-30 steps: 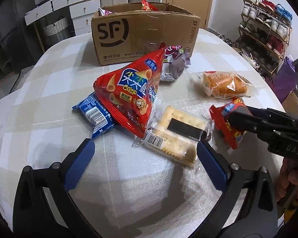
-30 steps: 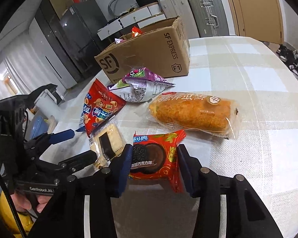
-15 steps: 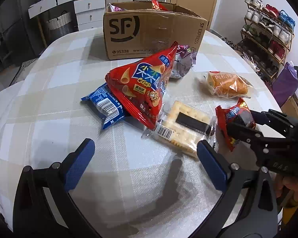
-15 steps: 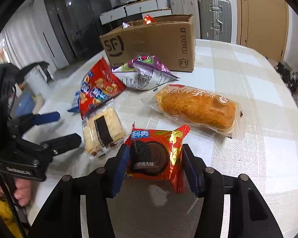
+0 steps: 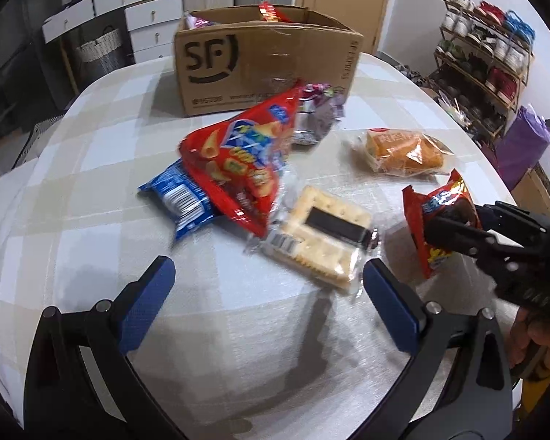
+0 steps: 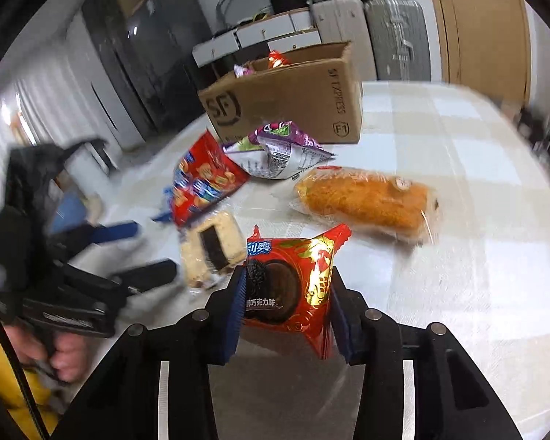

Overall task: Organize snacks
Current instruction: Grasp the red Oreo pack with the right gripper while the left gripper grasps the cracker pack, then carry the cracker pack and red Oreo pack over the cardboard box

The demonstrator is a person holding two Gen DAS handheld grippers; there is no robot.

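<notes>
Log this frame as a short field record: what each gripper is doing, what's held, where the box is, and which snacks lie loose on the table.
right gripper: shut on the red Oreo packet, lifted off the table
left gripper: open, holding nothing, above the table
cardboard box: far side of the table, open top, snacks already inside
loose snacks: red crisps bag, blue packet under it, cracker pack, purple bag, bread roll
image quality: motion blur in both views

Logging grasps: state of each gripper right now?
Left gripper: open, holding nothing.
Right gripper: shut on the Oreo pack.
</notes>
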